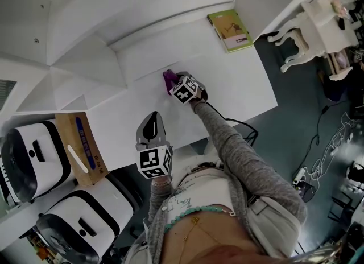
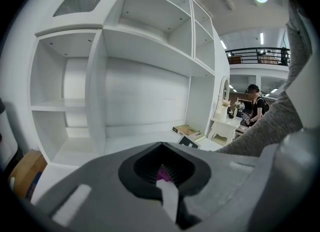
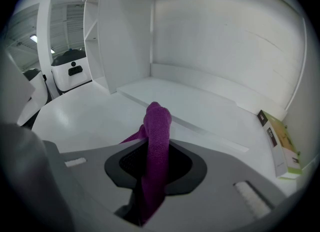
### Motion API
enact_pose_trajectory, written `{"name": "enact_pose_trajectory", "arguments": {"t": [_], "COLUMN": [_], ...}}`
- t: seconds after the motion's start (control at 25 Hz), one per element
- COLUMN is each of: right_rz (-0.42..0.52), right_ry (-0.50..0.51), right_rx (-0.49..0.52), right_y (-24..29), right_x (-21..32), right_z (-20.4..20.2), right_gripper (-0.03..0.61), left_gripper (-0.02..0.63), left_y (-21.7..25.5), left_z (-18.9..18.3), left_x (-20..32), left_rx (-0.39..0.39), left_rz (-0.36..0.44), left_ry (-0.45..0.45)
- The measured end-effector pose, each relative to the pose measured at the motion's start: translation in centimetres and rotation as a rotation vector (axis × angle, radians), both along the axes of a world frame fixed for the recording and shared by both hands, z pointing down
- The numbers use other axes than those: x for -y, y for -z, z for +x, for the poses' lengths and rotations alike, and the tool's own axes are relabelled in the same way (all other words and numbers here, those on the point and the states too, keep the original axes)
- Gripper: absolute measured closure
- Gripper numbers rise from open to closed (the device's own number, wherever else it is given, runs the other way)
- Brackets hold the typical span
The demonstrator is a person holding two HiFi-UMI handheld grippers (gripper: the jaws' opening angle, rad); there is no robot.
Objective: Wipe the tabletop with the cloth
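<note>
Left to right in my head view: two white machines (image 1: 34, 160) and a cardboard box (image 1: 82, 149) sit beside the bench (image 1: 239, 81). My left gripper (image 1: 151, 122) hangs at its near edge, fingers (image 2: 100, 186) closed together on nothing. Mid-bench, by the raised back step, the right gripper (image 1: 175, 85) has its fingers (image 3: 210, 196) clamped on the purple cloth (image 1: 168, 78). A green book (image 1: 229, 29) lies well to the right. Only the left gripper view shows a person (image 2: 256, 103) beyond a white dressing table (image 2: 222, 126). Only the right gripper view shows the cloth bunched upright.
</note>
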State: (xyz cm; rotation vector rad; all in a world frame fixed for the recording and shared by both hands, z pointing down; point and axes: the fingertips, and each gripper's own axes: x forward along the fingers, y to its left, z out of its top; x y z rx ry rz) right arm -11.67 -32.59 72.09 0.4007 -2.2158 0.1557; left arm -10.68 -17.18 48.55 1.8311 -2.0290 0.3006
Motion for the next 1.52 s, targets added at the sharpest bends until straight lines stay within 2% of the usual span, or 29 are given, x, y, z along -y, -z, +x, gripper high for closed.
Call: {"name": "enact_pose_trajectory", "arguments": {"t": [0.92,1.52], "right_rz": [-0.014,-0.014], "right_ry": [-0.025,-0.063], "right_rx": [0.017,0.032], "right_y": [-0.3,-0.2], "right_x": [6.5,10.2], "right_z": [8.8,14.3], "right_gripper": [0.48,0.479], "left_gripper": [0.614,0.614], "left_y": [-0.4,-0.3], "left_z": [8.2,12.8], "left_x": [6.8,9.7], "left_rx": [0.009,0.02], "left_rz": [-0.008,-0.017], "left_ry": [-0.032,-0.086]}}
